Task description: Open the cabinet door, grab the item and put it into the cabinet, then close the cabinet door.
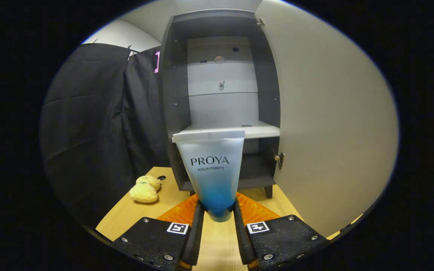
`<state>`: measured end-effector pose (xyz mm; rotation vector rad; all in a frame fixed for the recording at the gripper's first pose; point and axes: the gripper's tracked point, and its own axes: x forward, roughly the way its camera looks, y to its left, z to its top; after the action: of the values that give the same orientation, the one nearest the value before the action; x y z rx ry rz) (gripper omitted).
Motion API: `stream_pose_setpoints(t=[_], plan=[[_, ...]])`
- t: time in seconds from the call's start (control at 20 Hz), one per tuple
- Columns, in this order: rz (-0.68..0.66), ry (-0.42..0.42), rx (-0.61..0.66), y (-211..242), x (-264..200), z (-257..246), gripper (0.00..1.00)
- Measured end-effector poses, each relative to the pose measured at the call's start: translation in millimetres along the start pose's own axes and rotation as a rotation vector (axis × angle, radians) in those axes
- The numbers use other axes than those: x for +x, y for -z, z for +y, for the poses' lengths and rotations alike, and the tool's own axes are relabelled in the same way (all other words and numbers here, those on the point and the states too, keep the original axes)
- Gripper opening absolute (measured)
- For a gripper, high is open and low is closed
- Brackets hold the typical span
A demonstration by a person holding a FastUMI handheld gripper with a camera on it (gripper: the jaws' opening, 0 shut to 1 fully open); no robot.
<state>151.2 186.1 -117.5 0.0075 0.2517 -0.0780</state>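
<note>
silver and blue: the tube [212, 169] is silver at its flat top end and blue near its cap, and the cap end points down.
gripper: the gripper [219, 212] has both fingers pressed on the blue bottom part of the tube, one on each side, so it is closed only as far as the tube lets it.
tube place: the tube stands up between the fingers, right in front of the cabinet [220, 101], and its flat top end comes up to the white shelf [256, 130] in the picture.
cabinet: it is dark grey and tall, with a pale back wall, and it stands at the far end of the wooden table [134, 216].
cabinet door: the door [330, 124] is pale and swung wide open to the right of the cabinet, and a small metal hinge [279, 160] joins it to the cabinet low down.
inside the cabinet: the white shelf cuts across the middle, with one space above it and a darker space below it. a small dark mark sits on the shelf, too small to tell what it is.
soft toy: a little yellow fluffy toy [145, 189] lies on the table, to the left of the cabinet and a bit nearer than it.
hole: a small dark round hole [161, 177] is in the table just beside the toy, close to the cabinet's left foot.
black cloth: it hangs to the left of the cabinet [92, 128].
</note>
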Motion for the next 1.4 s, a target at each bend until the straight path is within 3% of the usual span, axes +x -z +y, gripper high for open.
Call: stream_pose_setpoints(t=[0.3,0.7,1.05,1.4], plan=[[-0.058,-0.007,-0.075,-95,72,5,0.42],[-0.067,0.007,-0.128,-165,190,-10,0.42],[-0.029,-0.006,-0.126,-159,254,-10,0.42],[0.033,-0.01,-0.077,-133,274,-16,0.42]])
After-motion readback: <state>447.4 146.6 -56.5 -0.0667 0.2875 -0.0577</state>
